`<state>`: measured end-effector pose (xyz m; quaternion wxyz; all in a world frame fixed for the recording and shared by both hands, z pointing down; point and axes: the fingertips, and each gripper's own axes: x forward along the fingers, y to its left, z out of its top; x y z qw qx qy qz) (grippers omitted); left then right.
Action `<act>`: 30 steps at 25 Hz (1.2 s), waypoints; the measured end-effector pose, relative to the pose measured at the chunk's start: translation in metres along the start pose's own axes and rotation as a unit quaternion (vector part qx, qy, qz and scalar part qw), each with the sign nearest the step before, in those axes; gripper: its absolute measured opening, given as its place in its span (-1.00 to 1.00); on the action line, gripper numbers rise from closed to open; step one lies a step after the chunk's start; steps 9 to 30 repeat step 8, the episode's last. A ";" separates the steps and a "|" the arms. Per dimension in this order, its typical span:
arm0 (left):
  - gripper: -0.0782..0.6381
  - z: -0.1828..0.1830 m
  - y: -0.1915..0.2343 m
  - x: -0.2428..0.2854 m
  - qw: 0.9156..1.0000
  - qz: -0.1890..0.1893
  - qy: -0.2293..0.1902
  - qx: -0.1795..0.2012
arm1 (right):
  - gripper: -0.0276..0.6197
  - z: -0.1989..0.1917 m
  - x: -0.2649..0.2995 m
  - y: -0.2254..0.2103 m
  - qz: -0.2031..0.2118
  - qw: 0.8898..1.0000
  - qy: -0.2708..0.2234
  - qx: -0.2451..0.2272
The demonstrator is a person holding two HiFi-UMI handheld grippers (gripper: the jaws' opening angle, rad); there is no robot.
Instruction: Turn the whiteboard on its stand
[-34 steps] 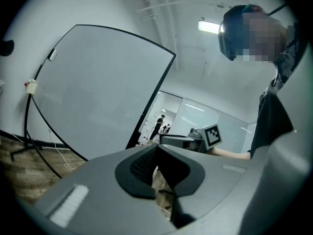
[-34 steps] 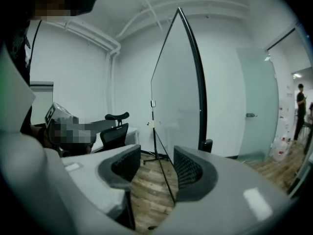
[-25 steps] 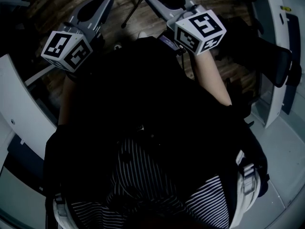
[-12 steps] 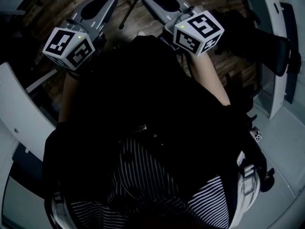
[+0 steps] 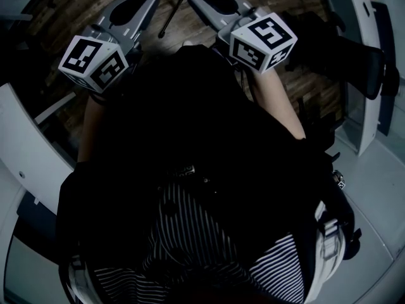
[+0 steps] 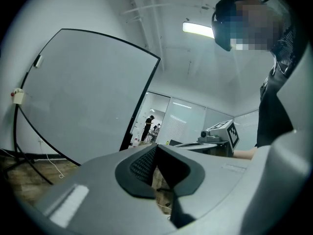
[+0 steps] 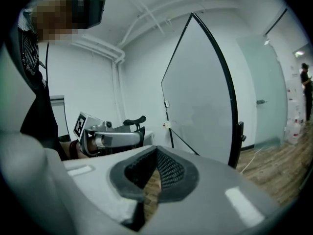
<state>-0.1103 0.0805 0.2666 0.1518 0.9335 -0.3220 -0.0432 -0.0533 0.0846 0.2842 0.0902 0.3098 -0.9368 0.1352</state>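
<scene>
The whiteboard stands at the far left of the left gripper view, upright and well apart from both tools. Its black-framed white face is turned partly toward that camera, and the thin black legs of its stand spread over the wooden floor beneath it. Nearer and to the right of the board, the left gripper is clenched, its ribbed pads meeting at the tips with nothing caught between them. From the head view its marker cube sits at the left, with the tool reaching away from the person's dark clothing toward the floor. Further right, the right gripper is likewise clenched on nothing, pads pressed tip to tip. It is held out on a bare forearm. In the right gripper view the whiteboard shows far beyond the jaws and slightly right of them. There it is seen at a steep slant, with its black edge nearest the camera, and neither gripper touches it.
</scene>
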 end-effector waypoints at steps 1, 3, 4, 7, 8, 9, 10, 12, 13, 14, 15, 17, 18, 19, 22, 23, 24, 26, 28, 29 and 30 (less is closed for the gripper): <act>-0.77 0.000 0.000 0.000 1.000 0.000 -0.003 -0.003 | -0.91 0.000 0.000 -0.001 0.000 1.000 0.000 0.000; -0.77 -0.001 0.001 -0.003 1.000 0.001 -0.003 -0.002 | -0.91 0.000 0.001 -0.003 0.000 1.000 -0.001 0.001; -0.77 -0.002 0.002 -0.005 1.000 0.002 -0.003 0.000 | -0.91 0.000 0.002 -0.002 0.002 1.000 -0.001 0.000; -0.77 -0.004 0.001 -0.012 1.000 0.003 -0.002 0.005 | -0.91 -0.003 0.004 0.006 0.007 1.000 0.001 -0.002; -0.77 -0.004 0.000 -0.015 1.000 0.004 -0.002 0.007 | -0.91 -0.005 0.004 0.009 0.009 1.000 0.002 -0.002; -0.77 -0.004 0.000 -0.015 1.000 0.004 -0.002 0.007 | -0.91 -0.005 0.004 0.009 0.009 1.000 0.002 -0.002; -0.77 -0.004 0.000 -0.015 1.000 0.004 -0.002 0.007 | -0.91 -0.005 0.004 0.009 0.009 1.000 0.002 -0.002; -0.77 -0.004 0.000 -0.015 1.000 0.004 -0.002 0.007 | -0.91 -0.005 0.004 0.009 0.009 1.000 0.002 -0.002; -0.77 -0.004 0.000 -0.015 1.000 0.004 -0.002 0.007 | -0.91 -0.005 0.004 0.009 0.009 1.000 0.002 -0.002; -0.77 -0.004 0.000 -0.015 1.000 0.004 -0.002 0.007 | -0.91 -0.005 0.004 0.009 0.009 1.000 0.002 -0.002; -0.77 -0.004 0.000 -0.015 1.000 0.004 -0.002 0.007 | -0.91 -0.005 0.004 0.009 0.009 1.000 0.002 -0.002; -0.77 -0.004 0.000 -0.015 1.000 0.004 -0.002 0.007 | -0.91 -0.005 0.004 0.009 0.009 1.000 0.002 -0.002; -0.77 -0.004 0.000 -0.015 1.000 0.004 -0.002 0.007 | -0.91 -0.005 0.004 0.009 0.009 1.000 0.002 -0.002; -0.77 -0.004 0.000 -0.015 1.000 0.004 -0.002 0.007 | -0.91 -0.005 0.004 0.009 0.009 1.000 0.002 -0.002; -0.77 -0.004 0.000 -0.015 1.000 0.004 -0.002 0.007 | -0.91 -0.005 0.004 0.009 0.009 1.000 0.002 -0.002; -0.77 -0.004 0.000 -0.015 1.000 0.004 -0.002 0.007 | -0.91 -0.005 0.004 0.009 0.009 1.000 0.002 -0.002; -0.77 -0.004 0.000 -0.015 1.000 0.004 -0.002 0.007 | -0.91 -0.005 0.004 0.009 0.009 1.000 0.002 -0.002; -0.77 -0.004 0.000 -0.015 1.000 0.004 -0.002 0.007 | -0.91 -0.005 0.004 0.009 0.009 1.000 0.002 -0.002; -0.77 -0.004 0.000 -0.015 1.000 0.004 -0.002 0.007 | -0.91 -0.005 0.004 0.009 0.009 1.000 0.002 -0.002; -0.77 -0.004 0.000 -0.015 1.000 0.004 -0.002 0.007 | -0.91 -0.005 0.004 0.009 0.009 1.000 0.002 -0.002; -0.77 -0.004 0.000 -0.015 1.000 0.004 -0.002 0.007 | -0.91 -0.005 0.004 0.009 0.009 1.000 0.002 -0.002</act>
